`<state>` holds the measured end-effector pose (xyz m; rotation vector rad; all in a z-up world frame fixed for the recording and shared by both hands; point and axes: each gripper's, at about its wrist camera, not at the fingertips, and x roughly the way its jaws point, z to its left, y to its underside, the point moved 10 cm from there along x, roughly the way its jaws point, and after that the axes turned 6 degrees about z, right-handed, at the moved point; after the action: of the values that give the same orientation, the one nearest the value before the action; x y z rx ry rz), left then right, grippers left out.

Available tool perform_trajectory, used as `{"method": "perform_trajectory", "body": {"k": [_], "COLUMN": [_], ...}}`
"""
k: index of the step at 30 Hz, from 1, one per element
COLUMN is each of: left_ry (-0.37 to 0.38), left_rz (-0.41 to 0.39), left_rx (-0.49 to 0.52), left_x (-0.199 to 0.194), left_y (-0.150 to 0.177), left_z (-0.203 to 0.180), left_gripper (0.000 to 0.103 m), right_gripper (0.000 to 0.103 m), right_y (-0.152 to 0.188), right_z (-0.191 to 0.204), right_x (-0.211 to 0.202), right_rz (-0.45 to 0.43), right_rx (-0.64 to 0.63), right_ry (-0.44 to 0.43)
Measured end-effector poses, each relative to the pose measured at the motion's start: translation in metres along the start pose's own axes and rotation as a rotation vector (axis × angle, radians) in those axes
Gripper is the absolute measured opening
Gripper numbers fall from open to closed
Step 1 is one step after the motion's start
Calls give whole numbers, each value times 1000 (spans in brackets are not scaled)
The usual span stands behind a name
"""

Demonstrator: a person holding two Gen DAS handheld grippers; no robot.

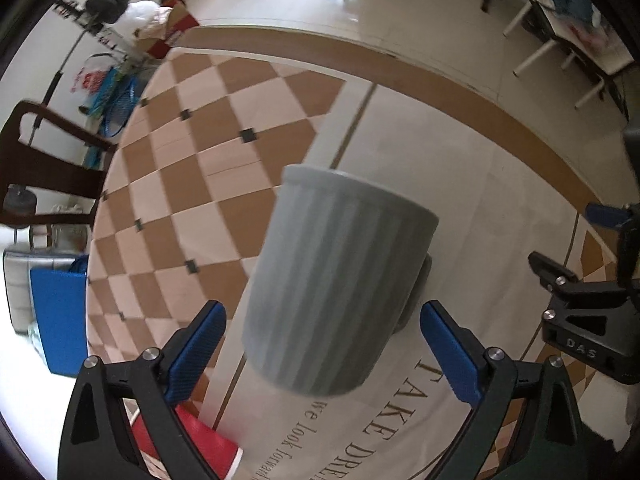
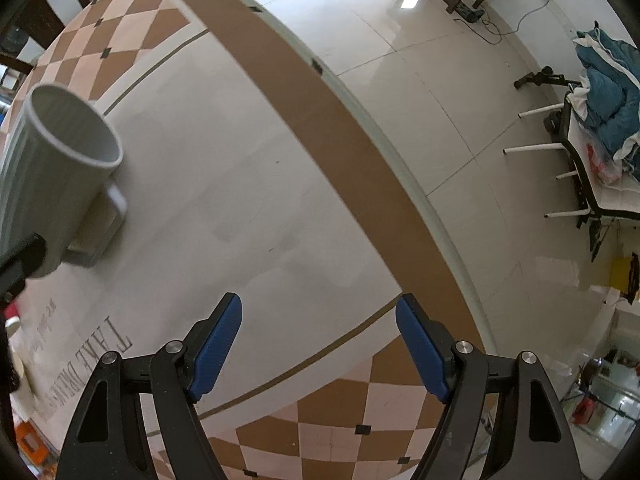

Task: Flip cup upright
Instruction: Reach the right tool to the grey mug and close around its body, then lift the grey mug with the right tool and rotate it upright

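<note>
A grey ribbed mug (image 1: 336, 280) stands on the table, tilted in the left wrist view, its handle (image 1: 416, 296) to the right. My left gripper (image 1: 320, 348) is open, its blue pads (image 1: 196, 356) either side of the mug's lower part, not touching it. In the right wrist view the mug (image 2: 52, 160) is at the far left with its open mouth up and its handle (image 2: 104, 224) toward me. My right gripper (image 2: 318, 344) is open and empty over the pale tablecloth, well to the mug's right. It also shows in the left wrist view (image 1: 580, 304).
The round table has a cloth (image 2: 240, 184) with brown checks and printed lettering. A red object (image 1: 192, 440) lies at the near edge under my left gripper. A dark wooden chair (image 1: 48, 160) stands at the left. Tiled floor and furniture lie beyond the table edge.
</note>
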<state>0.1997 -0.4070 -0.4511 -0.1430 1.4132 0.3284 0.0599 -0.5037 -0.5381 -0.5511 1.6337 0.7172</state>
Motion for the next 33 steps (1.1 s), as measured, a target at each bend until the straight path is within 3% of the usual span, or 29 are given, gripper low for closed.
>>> {"method": "perform_trajectory", "body": {"k": [3, 14, 22, 33], "left_ry": [-19, -68, -70, 6], "left_rz": [33, -16, -34, -76], "left_rx": [25, 30, -86, -305], "left_x": [10, 16, 9, -26], "left_y": [-5, -6, 14, 61], "left_z": [-4, -11, -7, 3], "left_gripper": [87, 85, 85, 85], "right_gripper": [81, 81, 81, 81], "right_y": [-3, -7, 2, 24], "right_z": [-1, -9, -21, -21], "right_x": [1, 9, 4, -4], "right_rz": [0, 11, -3, -11], "right_rx": [10, 6, 16, -10], "right_ry": [3, 8, 4, -3]}}
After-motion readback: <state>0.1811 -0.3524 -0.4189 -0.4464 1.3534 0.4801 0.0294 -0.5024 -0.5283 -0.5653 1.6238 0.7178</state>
